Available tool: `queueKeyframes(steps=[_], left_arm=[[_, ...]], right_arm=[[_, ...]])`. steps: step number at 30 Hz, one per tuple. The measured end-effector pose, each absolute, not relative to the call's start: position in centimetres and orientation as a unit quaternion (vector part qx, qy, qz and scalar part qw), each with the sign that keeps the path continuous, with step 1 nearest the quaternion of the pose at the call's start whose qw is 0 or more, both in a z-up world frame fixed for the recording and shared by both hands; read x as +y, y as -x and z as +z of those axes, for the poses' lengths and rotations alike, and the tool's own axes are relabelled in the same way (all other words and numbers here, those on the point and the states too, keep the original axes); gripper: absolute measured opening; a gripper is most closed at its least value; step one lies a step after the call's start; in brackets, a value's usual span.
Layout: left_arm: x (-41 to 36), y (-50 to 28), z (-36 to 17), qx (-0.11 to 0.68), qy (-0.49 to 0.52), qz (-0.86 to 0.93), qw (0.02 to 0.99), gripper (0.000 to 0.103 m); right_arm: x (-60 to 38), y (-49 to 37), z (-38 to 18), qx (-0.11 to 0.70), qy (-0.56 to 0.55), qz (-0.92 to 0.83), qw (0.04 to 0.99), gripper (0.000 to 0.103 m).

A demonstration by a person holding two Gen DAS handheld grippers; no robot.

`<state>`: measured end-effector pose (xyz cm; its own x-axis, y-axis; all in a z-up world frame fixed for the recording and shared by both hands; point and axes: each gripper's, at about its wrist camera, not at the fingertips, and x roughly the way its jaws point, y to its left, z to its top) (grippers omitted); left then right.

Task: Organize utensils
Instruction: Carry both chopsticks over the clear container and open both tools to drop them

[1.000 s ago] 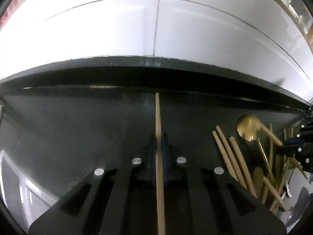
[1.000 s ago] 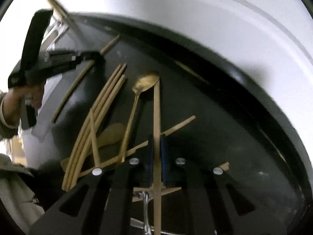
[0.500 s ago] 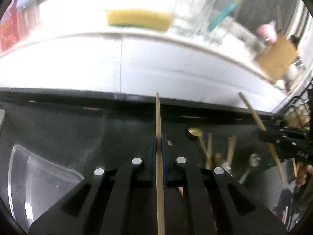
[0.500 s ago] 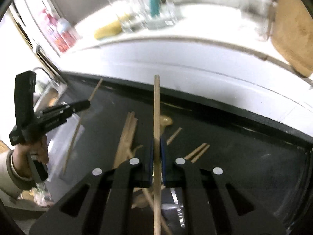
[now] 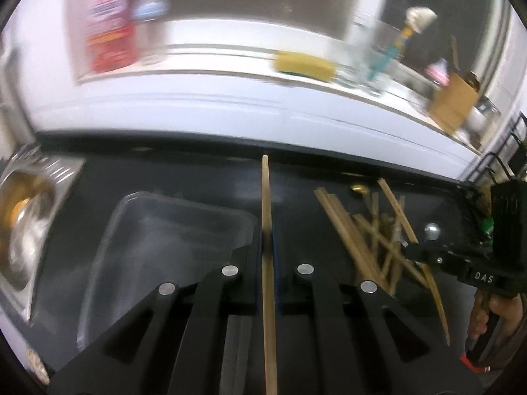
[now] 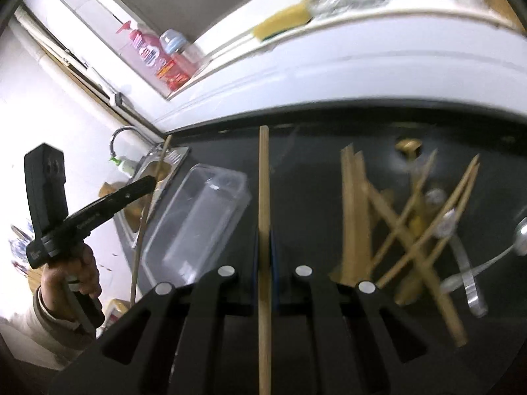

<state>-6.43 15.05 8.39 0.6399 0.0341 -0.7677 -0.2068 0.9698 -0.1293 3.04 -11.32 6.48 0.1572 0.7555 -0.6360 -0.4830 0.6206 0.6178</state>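
The left gripper (image 5: 269, 247) is clamped on a thin wooden chopstick (image 5: 265, 191), long axis pointing to 12 o'clock. The clear rectangular plastic container (image 5: 158, 247) lies just beside it at 9 o'clock, nearer this hand. The right gripper (image 6: 264, 250) clamps a second wooden chopstick (image 6: 263, 177); there the container (image 6: 201, 220) lies at 10 o'clock.

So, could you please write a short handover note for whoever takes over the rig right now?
Left tool: shut on a wooden chopstick, held above the counter.
Right tool: shut on another chopstick.
Clear plastic container: on the dark counter, nothing visible inside.
Loose pile of chopsticks and spoons: on the counter right of the container.
Done: two chopsticks picked up.
Left: probably place both in the container, then sort the pile.
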Motion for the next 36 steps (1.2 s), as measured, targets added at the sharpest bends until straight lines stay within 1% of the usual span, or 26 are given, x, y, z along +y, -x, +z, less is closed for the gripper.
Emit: queueKeyframes(steps=[5,8,13,15,21,30,36], left_arm=[[19.9,8.2,8.5,0.437,0.078,0.102,0.89,0.005],[22.0,7.9,8.4,0.444,0.066,0.101,0.888,0.005],[25.4,6.6,5.6,0.466,0.103,0.083,0.875,0.005],[26.0,6.1,4.6,0.474,0.101,0.08,0.871,0.005],[28.2,4.8,2.6,0.485,0.116,0.067,0.864,0.005],[29.4,3.5,0.6,0.488,0.122,0.05,0.863,0.005],[29.6,2.7,-0.3,0.498,0.12,0.044,0.858,0.005]], right_arm=[[-6.0,-0.5,7.3,0.507,-0.173,0.438,0.722,0.007],[-1.7,0.4,6.9,0.527,-0.202,0.436,0.701,0.007],[4.7,1.4,5.6,0.54,-0.18,0.418,0.708,0.007],[6.3,1.7,4.8,0.55,-0.169,0.407,0.71,0.007],[8.8,1.5,2.3,0.572,-0.141,0.373,0.716,0.007],[10.5,1.3,2.4,0.558,-0.122,0.362,0.737,0.007],[11.5,1.0,1.4,0.562,-0.107,0.35,0.742,0.007]])
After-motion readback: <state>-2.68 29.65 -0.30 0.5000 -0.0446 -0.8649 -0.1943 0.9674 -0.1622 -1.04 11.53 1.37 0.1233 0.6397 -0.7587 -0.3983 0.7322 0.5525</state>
